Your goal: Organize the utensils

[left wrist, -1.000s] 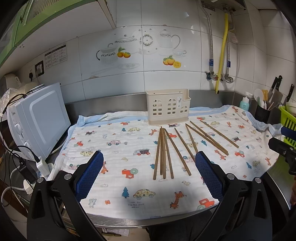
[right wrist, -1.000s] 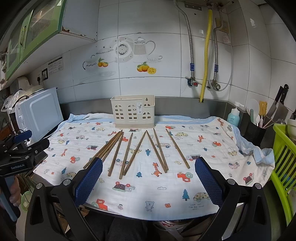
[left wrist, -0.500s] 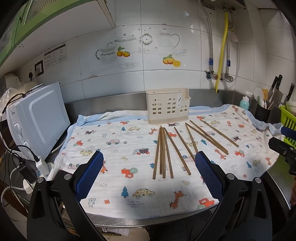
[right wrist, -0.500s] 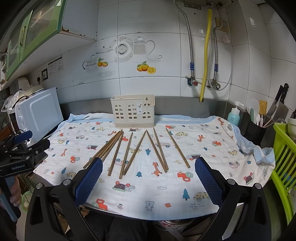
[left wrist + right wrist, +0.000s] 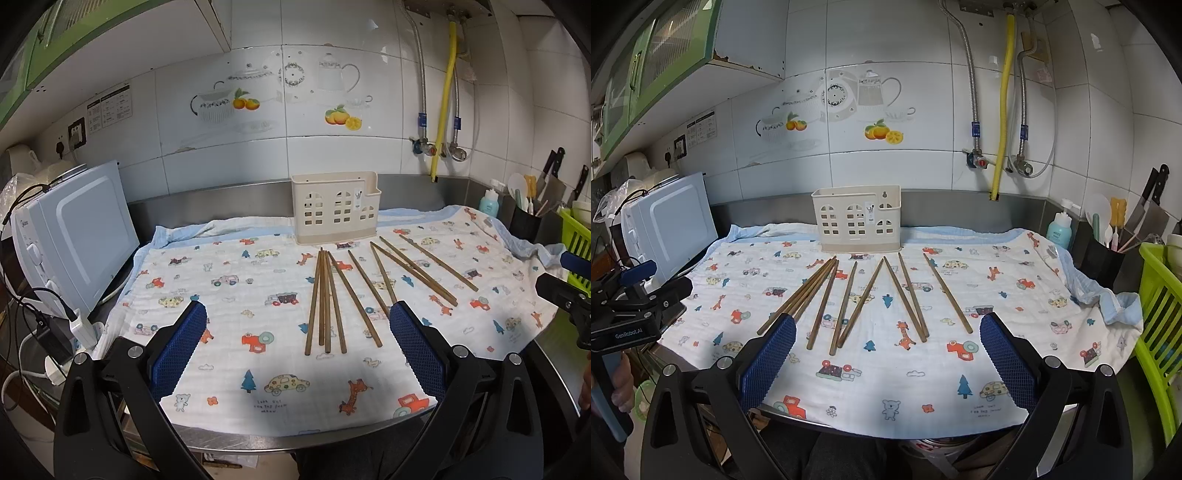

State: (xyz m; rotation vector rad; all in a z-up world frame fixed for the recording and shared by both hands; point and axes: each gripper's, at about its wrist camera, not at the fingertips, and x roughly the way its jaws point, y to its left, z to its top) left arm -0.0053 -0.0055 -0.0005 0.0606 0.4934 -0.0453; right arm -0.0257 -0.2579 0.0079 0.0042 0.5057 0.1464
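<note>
The chopsticks [image 5: 849, 299] lie fanned on the patterned cloth [image 5: 997, 280], just in front of the empty utensil holder [image 5: 857, 218]. No stick is gripped yet. Both the left hand-held gripper [image 5: 297, 345] and right hand-held gripper [image 5: 886, 349] hover spread wide at the worktop's near edge. The next move calls for lowering over one stick and pinching it.

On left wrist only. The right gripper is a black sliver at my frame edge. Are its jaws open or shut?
Observer: Open. The right gripper has its jaws wide apart with nothing between them, and the chopsticks lie on the cloth beyond.
Operator: What's carrying my left one?
Observer: A hand wrapped round the blue handle under the left gripper.
</note>
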